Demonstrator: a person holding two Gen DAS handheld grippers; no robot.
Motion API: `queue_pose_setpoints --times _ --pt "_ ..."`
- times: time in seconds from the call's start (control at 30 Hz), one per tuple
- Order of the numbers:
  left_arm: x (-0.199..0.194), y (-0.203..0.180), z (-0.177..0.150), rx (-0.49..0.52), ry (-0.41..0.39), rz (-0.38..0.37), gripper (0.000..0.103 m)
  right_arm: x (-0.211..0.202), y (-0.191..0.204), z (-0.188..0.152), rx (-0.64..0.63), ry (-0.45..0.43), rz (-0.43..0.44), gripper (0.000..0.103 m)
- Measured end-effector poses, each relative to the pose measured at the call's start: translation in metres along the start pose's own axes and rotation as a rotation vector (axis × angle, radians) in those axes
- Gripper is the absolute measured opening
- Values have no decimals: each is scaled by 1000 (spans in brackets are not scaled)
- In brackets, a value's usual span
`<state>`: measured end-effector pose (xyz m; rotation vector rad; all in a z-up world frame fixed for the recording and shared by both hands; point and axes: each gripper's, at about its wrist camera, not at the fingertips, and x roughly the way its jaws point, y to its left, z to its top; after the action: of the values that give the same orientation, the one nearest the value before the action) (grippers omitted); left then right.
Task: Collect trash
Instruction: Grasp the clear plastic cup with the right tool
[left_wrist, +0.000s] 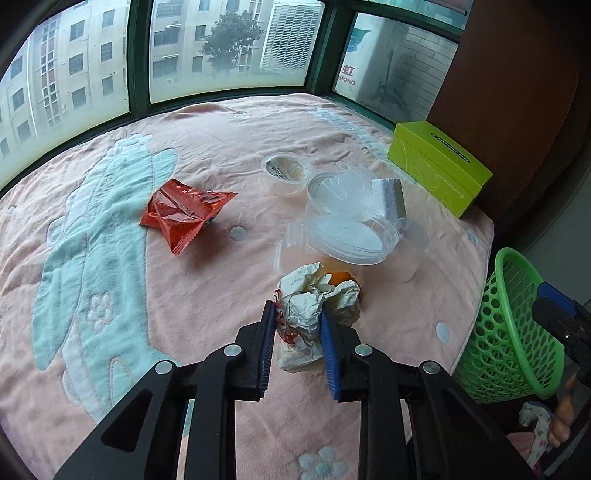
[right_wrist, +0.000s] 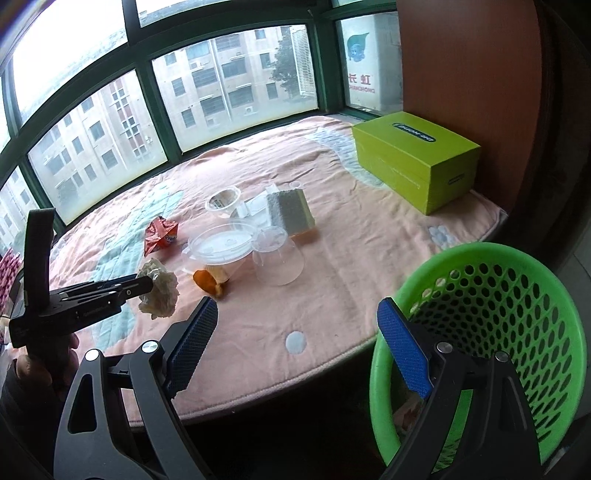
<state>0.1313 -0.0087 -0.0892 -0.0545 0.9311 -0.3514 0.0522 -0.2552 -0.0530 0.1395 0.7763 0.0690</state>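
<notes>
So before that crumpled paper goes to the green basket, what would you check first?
1. Left claw shut on the paper wad: ok.
2. Wad off the pink blanket: cannot tell.
3. Nothing else caught with the wad: cannot tell; an orange scrap lies just behind it.
4. Green basket mouth open and facing this way: ok.
5. Right claw open and empty, beside the basket rim: ok.
6. Path to the basket free: ok, though clear plastic cups stand close by.
</notes>
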Motion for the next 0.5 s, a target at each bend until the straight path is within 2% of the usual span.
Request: queue_pose_setpoints --times 0.27,0.5 --pt "-30 11 8 -14 -54 7 23 24 21 19 -42 5 58 88" --pt "-40 19 10 -34 -71 -5 23 56 20 41 -44 35 59 86"
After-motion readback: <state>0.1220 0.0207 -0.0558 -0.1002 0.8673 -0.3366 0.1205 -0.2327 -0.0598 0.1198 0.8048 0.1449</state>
